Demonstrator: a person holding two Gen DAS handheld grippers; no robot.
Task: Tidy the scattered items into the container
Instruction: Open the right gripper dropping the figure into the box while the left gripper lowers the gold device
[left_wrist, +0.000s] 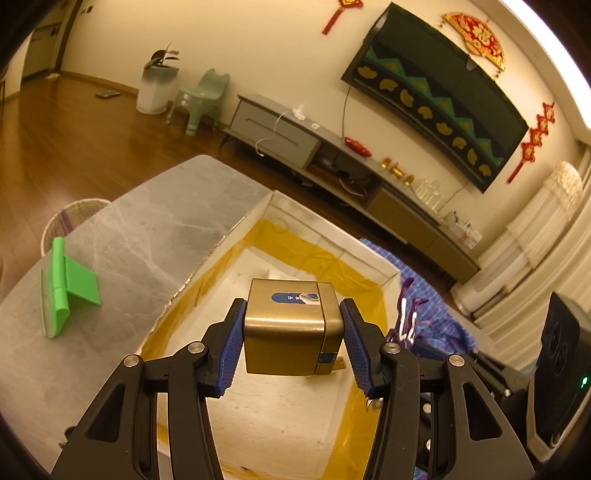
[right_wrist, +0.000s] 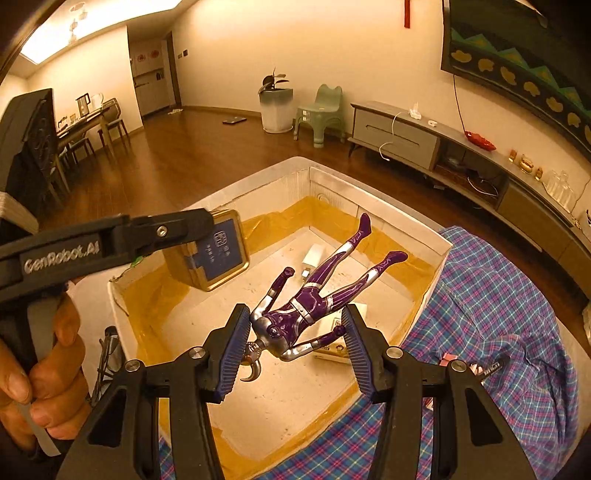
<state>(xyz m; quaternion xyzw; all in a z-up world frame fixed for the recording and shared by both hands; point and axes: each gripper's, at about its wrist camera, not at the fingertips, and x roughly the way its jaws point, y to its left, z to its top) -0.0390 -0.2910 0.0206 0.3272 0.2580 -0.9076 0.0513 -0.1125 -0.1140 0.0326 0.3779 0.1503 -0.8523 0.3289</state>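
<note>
My left gripper (left_wrist: 291, 339) is shut on a gold tin box (left_wrist: 291, 328) with a blue label and holds it above the white foam container (left_wrist: 243, 225) lined with yellow tape. The tin (right_wrist: 212, 254) and the left gripper also show in the right wrist view. My right gripper (right_wrist: 293, 343) is open over the container (right_wrist: 439, 243). A purple and silver action figure (right_wrist: 314, 299) lies between its fingers, touching neither pad; whether it rests on the floor of the container or is in the air I cannot tell.
A green plastic stand (left_wrist: 68, 286) lies on the grey marble table (left_wrist: 147, 218) left of the container. A blue plaid cloth (right_wrist: 491, 314) lies to its right. Small white boxes (right_wrist: 314, 258) sit inside the container. A woven basket (left_wrist: 74, 218) stands on the floor.
</note>
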